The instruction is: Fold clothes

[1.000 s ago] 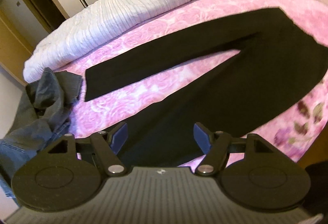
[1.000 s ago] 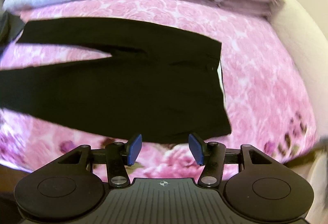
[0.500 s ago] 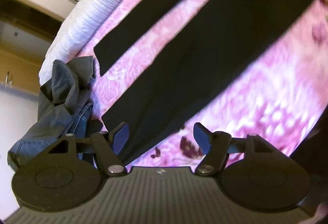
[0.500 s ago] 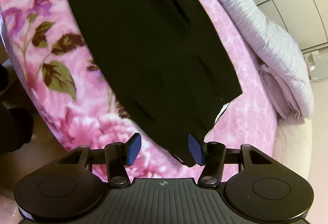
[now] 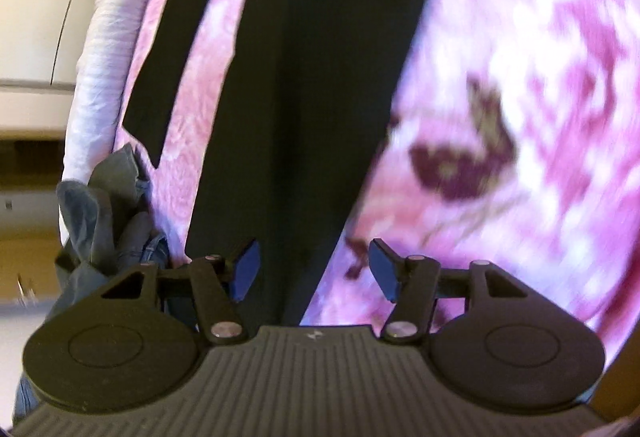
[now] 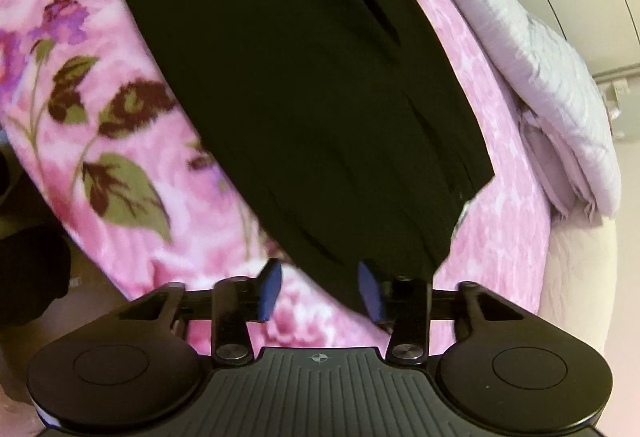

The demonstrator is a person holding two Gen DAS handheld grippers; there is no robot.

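Black trousers (image 5: 304, 85): laid flat on a pink floral blanket (image 5: 520, 57) covering a bed. Long axis runs away from both cameras; in the left wrist view the two legs are seen parted, the near leg's hem reaching down between the fingers. In the right wrist view the waist end (image 6: 320, 109) is presented, its corner lying by the right-hand blue pad (image 6: 370, 291).

Left gripper (image 5: 312, 271): jaws closing, trouser hem between them, pads not seen pressing.

Right gripper (image 6: 320, 289): jaws closing, waist edge between them, not yet gripped.

Grey garments (image 5: 100, 213): heaped at the blanket's left edge, partly cut off by the gripper body.

White quilt (image 6: 540, 77): folded along the far side.

Blanket pattern is blurred in the left wrist view.
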